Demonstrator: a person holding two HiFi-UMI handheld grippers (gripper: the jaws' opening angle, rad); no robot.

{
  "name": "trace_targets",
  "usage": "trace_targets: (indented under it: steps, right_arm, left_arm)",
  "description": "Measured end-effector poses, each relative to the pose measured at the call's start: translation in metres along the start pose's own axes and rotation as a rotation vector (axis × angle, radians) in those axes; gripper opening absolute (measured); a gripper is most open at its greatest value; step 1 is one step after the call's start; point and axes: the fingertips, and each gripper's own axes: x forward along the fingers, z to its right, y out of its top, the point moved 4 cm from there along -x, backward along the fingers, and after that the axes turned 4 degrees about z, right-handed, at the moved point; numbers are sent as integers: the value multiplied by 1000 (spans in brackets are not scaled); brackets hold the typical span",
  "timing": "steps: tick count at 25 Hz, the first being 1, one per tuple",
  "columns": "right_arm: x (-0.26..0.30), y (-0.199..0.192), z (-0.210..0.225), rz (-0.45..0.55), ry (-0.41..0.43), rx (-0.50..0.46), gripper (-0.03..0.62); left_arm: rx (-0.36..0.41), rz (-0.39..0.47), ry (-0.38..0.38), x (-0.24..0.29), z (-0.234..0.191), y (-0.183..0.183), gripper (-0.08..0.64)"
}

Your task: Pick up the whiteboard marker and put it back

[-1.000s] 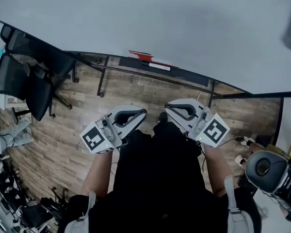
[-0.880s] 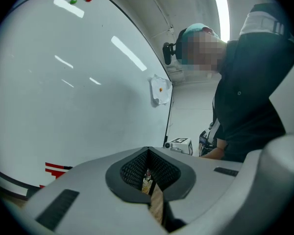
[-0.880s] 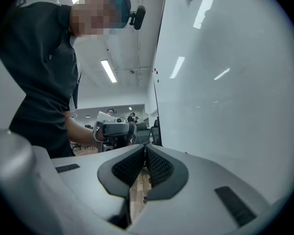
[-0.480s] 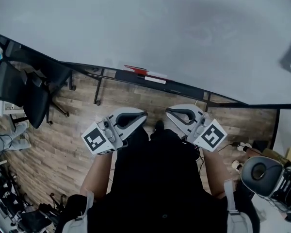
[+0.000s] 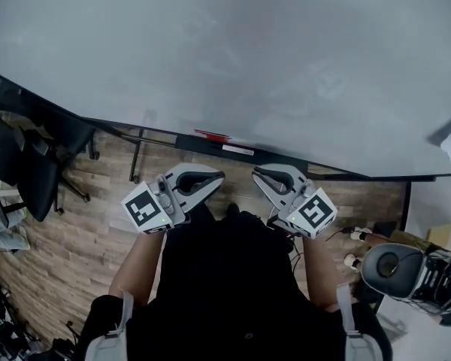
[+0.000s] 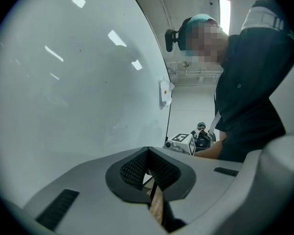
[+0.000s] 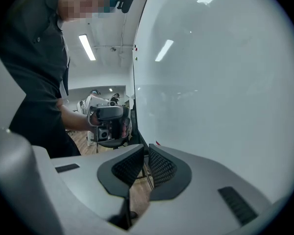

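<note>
Red marker beyond left gripper

Steep overhead; whiteboard in every view

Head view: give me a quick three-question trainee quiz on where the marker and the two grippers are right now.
1. True or false: the left gripper is holding the red marker.
2. Multiple choice: the red marker lies (A) on the wooden floor, (B) on the ledge along the bottom edge of the whiteboard, (C) between the jaws of the right gripper.
3. Short answer: what is held between each gripper's jaws?

Key: 1 false, as the marker lies apart from both grippers; 2 B; 3 nothing, both are empty.
</note>
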Motion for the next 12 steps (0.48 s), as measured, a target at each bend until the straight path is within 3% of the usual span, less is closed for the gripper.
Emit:
trace_targets:
  steps: [12]
  right_arm:
    - [31, -14, 4, -150, -57, -141, 23]
  left_arm:
    - [8, -91, 24, -10, -20, -19, 12]
